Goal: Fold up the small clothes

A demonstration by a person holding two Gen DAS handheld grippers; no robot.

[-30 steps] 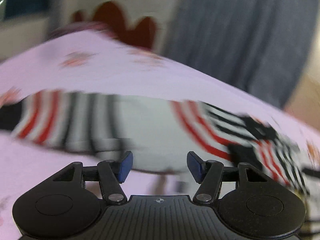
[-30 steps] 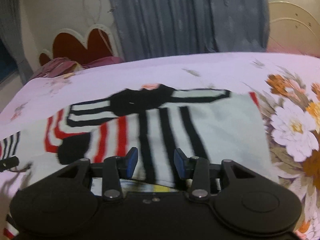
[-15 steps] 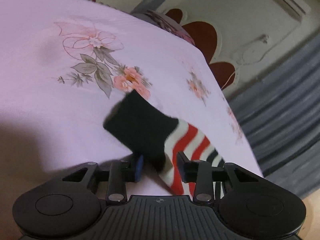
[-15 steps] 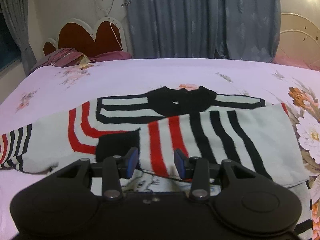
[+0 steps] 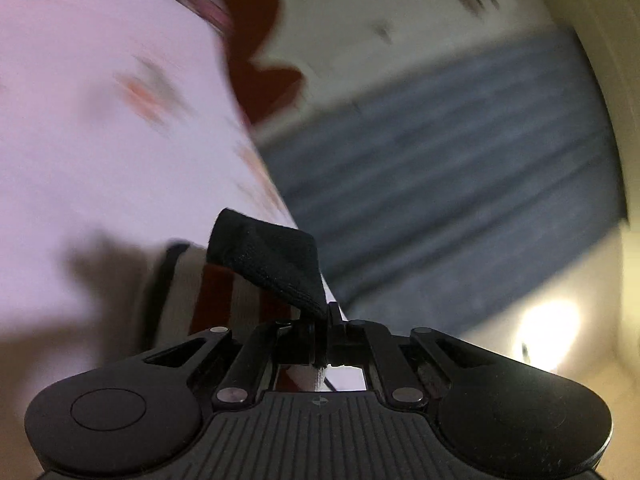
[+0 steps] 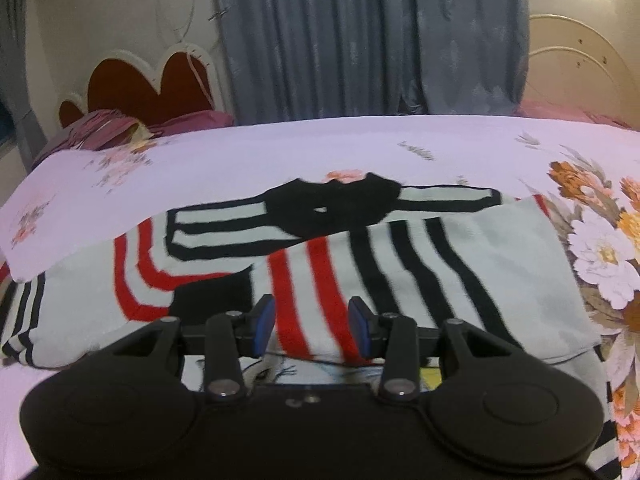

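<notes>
A white knit sweater (image 6: 512,280) with red and black stripes lies flat on the floral bed sheet (image 6: 280,148). Two black cuffs (image 6: 332,208) meet near its far edge. My right gripper (image 6: 312,322) hovers open just over the near hem, its blue pads (image 6: 264,320) apart with the red stripes showing between them. In the left wrist view my left gripper (image 5: 323,320) is shut on the black cuff (image 5: 272,256) of a striped sleeve (image 5: 180,300). The cuff stands up folded from the jaws, and the view is tilted and blurred.
A red scalloped headboard (image 6: 152,84) and a heap of purple bedding (image 6: 104,128) stand at the back left. Grey-blue curtains (image 6: 360,40) hang behind the bed. A second, cream headboard (image 6: 580,72) is at the back right. Pink sheet (image 5: 100,160) stretches left of the sleeve.
My left gripper has closed on the black sleeve cuff and rolled, swinging across the bed. The right gripper has shifted slightly over the sweater and stays open.
</notes>
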